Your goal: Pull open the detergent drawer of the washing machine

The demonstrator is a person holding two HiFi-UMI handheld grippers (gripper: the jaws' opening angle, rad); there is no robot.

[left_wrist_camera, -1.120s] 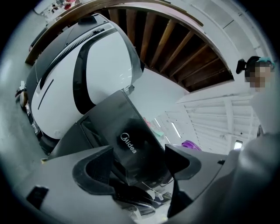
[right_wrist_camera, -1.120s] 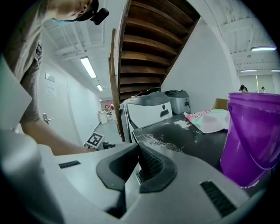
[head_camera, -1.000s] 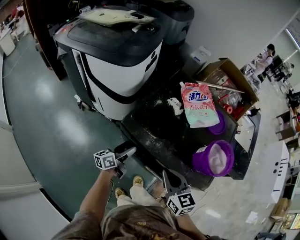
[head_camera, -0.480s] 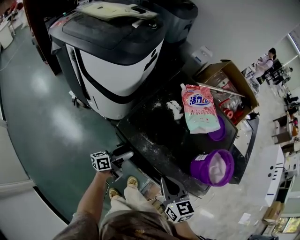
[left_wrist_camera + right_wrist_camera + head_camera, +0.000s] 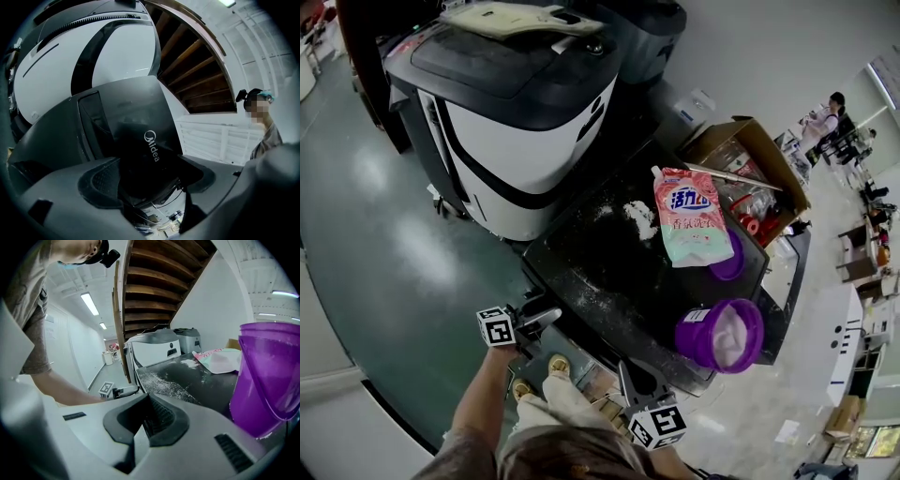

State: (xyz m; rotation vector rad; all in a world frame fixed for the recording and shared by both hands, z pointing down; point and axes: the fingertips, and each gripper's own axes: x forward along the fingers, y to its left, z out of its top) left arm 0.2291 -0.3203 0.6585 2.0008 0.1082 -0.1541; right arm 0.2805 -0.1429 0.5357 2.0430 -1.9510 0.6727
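Left claw (image 5: 546, 317), lower left, jaws clamped on dark drawer front (image 5: 140, 157); grip looks shallow, cd slip off w/ crooked pull.

On the black machine top (image 5: 600, 281): scattered white powder (image 5: 639, 217), a pink detergent pouch (image 5: 692, 216) lying flat, partly over a purple lid (image 5: 732, 266). Near one corner, an upright purple tub (image 5: 722, 335).

Washing machine (image 5: 609, 272) standing right before you. Pouch (image 5: 694, 217) lying on its top toward back right, tub (image 5: 722, 336) sitting at front right, spilled powder (image 5: 639, 216) lying left of pouch. Second machine (image 5: 525, 141) standing behind, to left. Cardboard box (image 5: 748, 155) sitting beyond pouch. Your left gripper (image 5: 546, 317) working at front left corner, detergent drawer (image 5: 140, 164) sitting between its jaws. Your right gripper (image 5: 630, 375) hanging before front edge, near tub.
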